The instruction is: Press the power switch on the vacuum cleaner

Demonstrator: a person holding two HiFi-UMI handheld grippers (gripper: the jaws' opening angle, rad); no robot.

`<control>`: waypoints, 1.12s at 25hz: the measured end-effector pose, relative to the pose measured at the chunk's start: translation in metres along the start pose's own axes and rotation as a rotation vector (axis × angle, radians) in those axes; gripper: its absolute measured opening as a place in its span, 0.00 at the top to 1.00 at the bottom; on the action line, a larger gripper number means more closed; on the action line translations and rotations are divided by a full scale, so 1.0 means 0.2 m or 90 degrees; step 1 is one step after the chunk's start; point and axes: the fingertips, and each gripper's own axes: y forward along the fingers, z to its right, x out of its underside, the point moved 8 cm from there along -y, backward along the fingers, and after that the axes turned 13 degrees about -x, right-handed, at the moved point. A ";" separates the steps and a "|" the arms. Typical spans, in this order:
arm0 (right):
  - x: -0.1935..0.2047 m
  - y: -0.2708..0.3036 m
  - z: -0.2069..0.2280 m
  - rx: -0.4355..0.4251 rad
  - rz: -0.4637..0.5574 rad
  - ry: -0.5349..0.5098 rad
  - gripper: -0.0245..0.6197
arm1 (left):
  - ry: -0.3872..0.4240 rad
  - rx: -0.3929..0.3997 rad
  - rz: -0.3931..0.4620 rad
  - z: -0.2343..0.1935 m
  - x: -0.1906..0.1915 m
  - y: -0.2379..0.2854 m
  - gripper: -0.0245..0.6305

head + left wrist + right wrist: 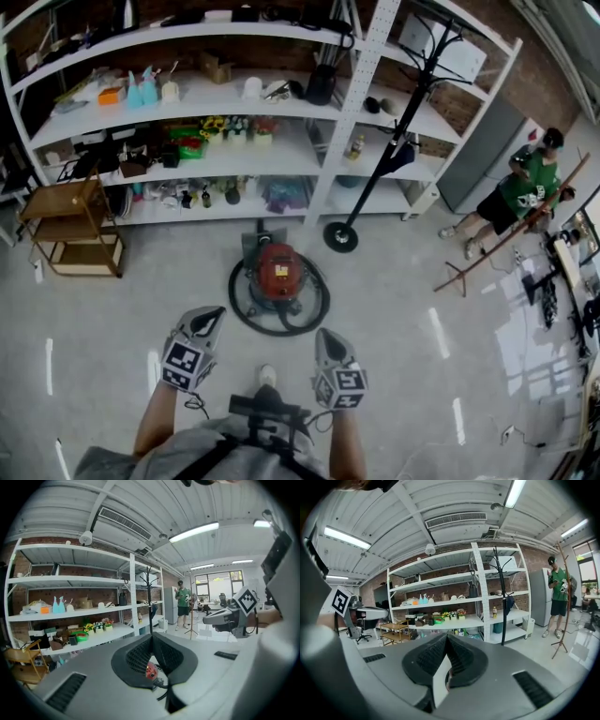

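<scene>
The red drum-shaped vacuum cleaner stands on the pale grey concrete floor, just in front of the tall white metal shelving and roughly centred before the person. A black hose lies in a ring around its base. Its power switch is too small to pick out.

A strip of bare floor separates the hose ring from both grippers, which are held low and close to the person's body and point towards the vacuum cleaner. The left gripper has its jaws closed tip to tip with nothing between them. A patch of the red body shows through the gap behind the tips in the left gripper view. The right gripper is likewise closed and empty.

A black coat stand with a round base rises just right of the vacuum cleaner. A small wooden rack sits well to the left, against the shelving's end. Far right, a person in a green shirt stands beside a slanted wooden pole stand, with open floor between them and the vacuum cleaner.
</scene>
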 end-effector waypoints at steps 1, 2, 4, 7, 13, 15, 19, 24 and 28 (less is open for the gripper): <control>-0.02 0.03 0.04 -0.002 -0.001 0.000 0.94 | 0.001 -0.002 -0.003 0.00 -0.01 0.04 0.95; -0.03 0.05 0.07 -0.003 -0.001 0.000 0.94 | 0.001 -0.004 -0.005 0.00 -0.02 0.08 0.95; -0.05 0.11 0.13 -0.004 -0.004 0.005 0.94 | 0.000 -0.008 -0.009 -0.01 -0.03 0.15 0.95; -0.09 0.20 0.22 -0.012 -0.008 0.012 0.94 | 0.002 -0.015 -0.014 -0.03 -0.06 0.26 0.95; -0.16 0.38 0.43 -0.035 -0.013 0.015 0.94 | -0.006 -0.036 -0.026 -0.05 -0.10 0.50 0.95; -0.18 0.43 0.49 -0.044 -0.026 0.023 0.94 | -0.006 -0.043 -0.028 -0.06 -0.12 0.57 0.95; -0.22 0.55 0.62 -0.060 -0.029 0.026 0.94 | -0.008 -0.060 -0.032 -0.09 -0.15 0.71 0.95; -0.20 0.69 0.75 -0.078 -0.045 0.026 0.94 | -0.007 -0.076 -0.046 -0.11 -0.13 0.85 0.95; -0.18 0.78 0.80 -0.086 -0.051 0.026 0.94 | -0.014 -0.077 -0.063 -0.13 -0.10 0.94 0.95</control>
